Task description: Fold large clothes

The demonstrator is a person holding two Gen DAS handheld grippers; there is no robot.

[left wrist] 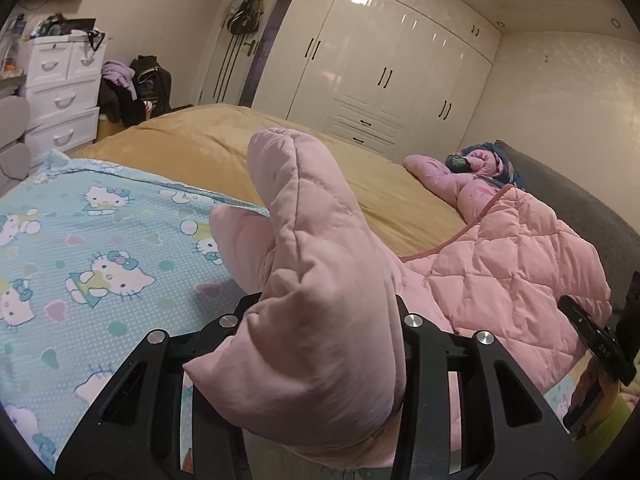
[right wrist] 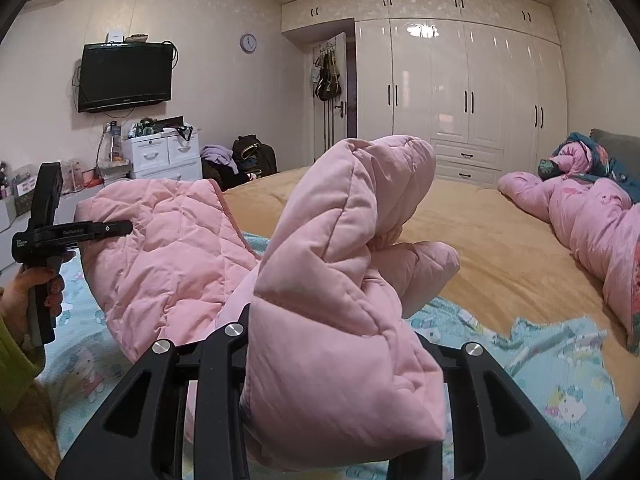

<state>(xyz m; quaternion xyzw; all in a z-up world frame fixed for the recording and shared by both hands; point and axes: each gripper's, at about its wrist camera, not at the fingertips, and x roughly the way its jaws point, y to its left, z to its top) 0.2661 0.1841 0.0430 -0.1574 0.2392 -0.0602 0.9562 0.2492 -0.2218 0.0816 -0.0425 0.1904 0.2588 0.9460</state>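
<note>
Both hand-held grippers, left (left wrist: 320, 360) and right (right wrist: 332, 364), clamp the pink quilted jacket (right wrist: 176, 248).

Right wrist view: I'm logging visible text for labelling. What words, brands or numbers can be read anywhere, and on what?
"GenRobot.AI", uncertainly, in small white print on the black left gripper at the pink quilted jacket.
White label on that gripper's clamp: too small to read.
Logo on the black wall-mounted television: blurred, unreadable.
Round purple wall clock: no numerals legible.
Left wrist view: white marks on the black right gripper, unreadable.
Blue cartoon-cat bedsheet: pictures only.
</note>
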